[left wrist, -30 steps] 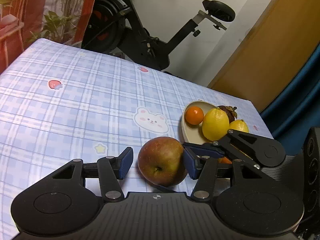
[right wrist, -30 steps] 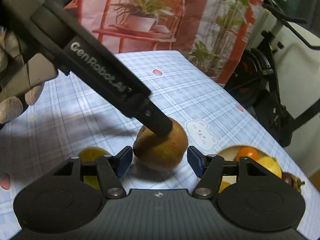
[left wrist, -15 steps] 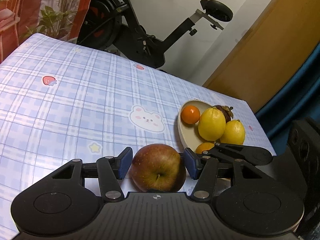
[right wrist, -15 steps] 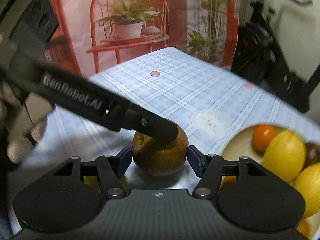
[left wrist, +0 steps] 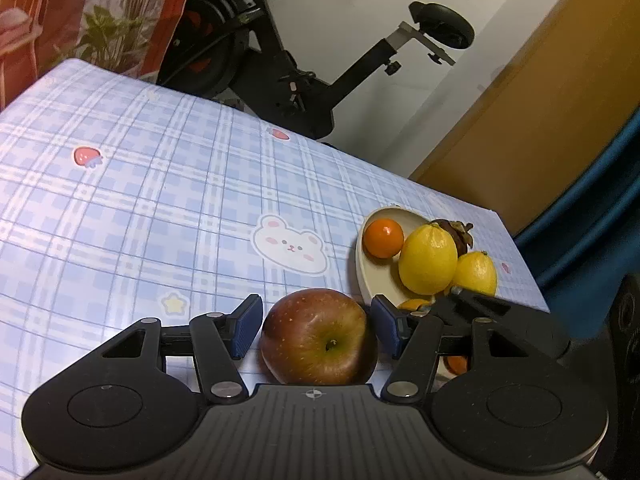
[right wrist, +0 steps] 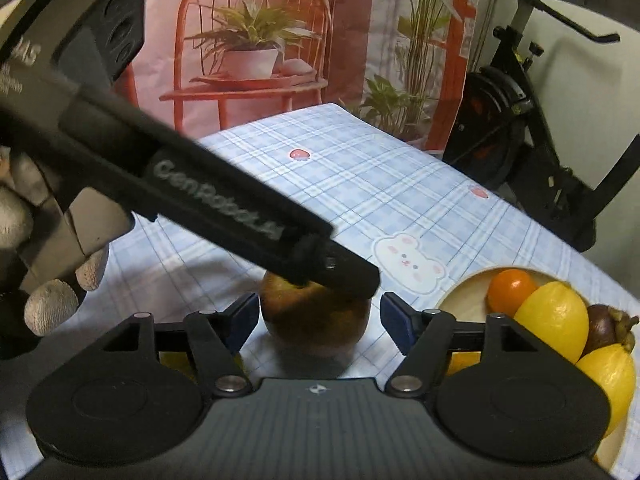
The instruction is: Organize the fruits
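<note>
1. Though straddled by both claws, gripped by neither: apple [left wrist: 320, 340] resting on the table [left wrist: 160, 200], just beside the plate [left wrist: 374, 280], not in it
2. Left gripper [left wrist: 316, 324]: about half open, jaws just now opening, apple between the blue pads with a sliver of gap on each side, nothing held
3. Right gripper [right wrist: 318, 320]: likewise about half open and just eased wider, same apple between its pads, clear of both, nothing held; one left-claw finger lying across the top of the apple in this view
4. Done so far, judging by the plate near the table's right edge: orange [left wrist: 383, 238], two lemons [left wrist: 428, 260], a dark mangosteen [left wrist: 454, 232], plus more orange fruit half hidden behind the claw
5. Left to do, probably: apple into the plate; also a yellowish fruit [right wrist: 172, 360] on the table, mostly hidden behind the right claw's linkage
6. Overall: well past halfway, not finished
</note>
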The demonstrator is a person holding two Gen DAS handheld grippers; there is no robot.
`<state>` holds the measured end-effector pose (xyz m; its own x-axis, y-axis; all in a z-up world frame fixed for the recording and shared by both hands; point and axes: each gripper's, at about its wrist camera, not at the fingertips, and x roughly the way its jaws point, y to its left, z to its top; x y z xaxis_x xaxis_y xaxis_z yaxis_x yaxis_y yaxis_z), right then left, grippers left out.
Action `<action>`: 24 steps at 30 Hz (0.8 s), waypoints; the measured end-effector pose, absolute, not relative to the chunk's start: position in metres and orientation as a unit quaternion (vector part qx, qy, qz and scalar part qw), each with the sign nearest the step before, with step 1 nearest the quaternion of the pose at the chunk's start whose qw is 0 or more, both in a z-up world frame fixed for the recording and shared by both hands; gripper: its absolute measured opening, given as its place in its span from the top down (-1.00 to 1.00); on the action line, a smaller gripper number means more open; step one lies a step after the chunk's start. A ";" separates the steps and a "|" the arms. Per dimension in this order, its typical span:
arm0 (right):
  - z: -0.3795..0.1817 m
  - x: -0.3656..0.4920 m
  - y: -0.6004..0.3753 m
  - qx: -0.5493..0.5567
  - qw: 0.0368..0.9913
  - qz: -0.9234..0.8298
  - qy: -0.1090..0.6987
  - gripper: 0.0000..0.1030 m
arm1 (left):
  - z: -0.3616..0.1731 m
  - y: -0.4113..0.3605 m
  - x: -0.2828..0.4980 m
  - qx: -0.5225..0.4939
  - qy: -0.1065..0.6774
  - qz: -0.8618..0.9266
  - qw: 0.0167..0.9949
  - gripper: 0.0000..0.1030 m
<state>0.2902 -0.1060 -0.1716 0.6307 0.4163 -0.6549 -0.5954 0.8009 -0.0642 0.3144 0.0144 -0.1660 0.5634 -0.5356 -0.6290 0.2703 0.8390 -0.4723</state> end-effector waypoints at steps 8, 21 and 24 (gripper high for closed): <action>-0.175 0.288 -0.106 -0.140 0.891 0.283 0.326 -0.22 | -0.162 0.024 0.306 -0.164 0.407 -0.262 0.860 -0.26; -0.156 0.260 -0.122 -0.137 0.911 0.280 0.271 -0.22 | -0.143 0.015 0.288 -0.157 0.376 -0.293 0.865 -0.34; -0.149 0.260 -0.129 -0.141 0.918 0.269 0.256 -0.22 | -0.139 0.007 0.295 -0.168 0.366 -0.301 0.864 -0.34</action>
<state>0.2598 -0.1294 -0.1491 0.7241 0.4210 -0.5463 -0.5654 0.8160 -0.1205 0.2946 0.0069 -0.1389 0.5509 -0.6437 -0.5311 0.3974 0.7620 -0.5113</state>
